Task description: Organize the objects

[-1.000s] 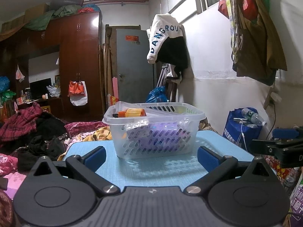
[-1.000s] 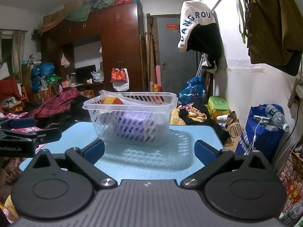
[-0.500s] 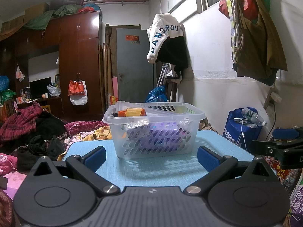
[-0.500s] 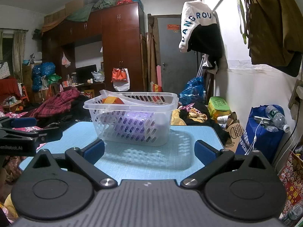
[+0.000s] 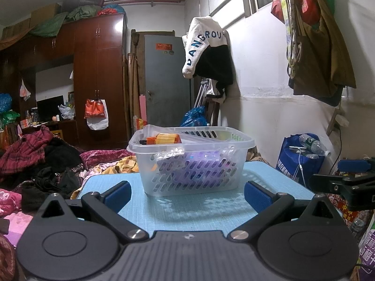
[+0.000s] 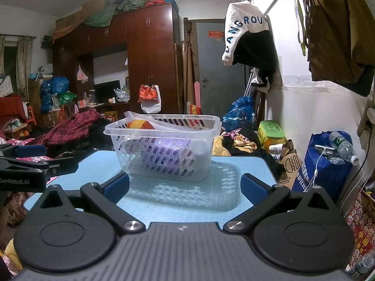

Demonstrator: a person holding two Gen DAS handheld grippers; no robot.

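Note:
A clear plastic basket (image 5: 191, 161) stands on the light blue table mat (image 5: 194, 210); it also shows in the right wrist view (image 6: 164, 149). It holds an orange item (image 5: 167, 138), a purple item (image 5: 199, 164) and a clear flat piece across the top. My left gripper (image 5: 186, 195) is open and empty, a little short of the basket. My right gripper (image 6: 185, 187) is open and empty, also short of the basket. Each gripper shows at the other view's edge.
A blue bag with a water bottle (image 6: 328, 161) stands right of the table by the white wall. Piles of clothes (image 5: 35, 161) lie to the left. A wardrobe (image 6: 131, 70) and grey door (image 5: 164, 82) stand at the back.

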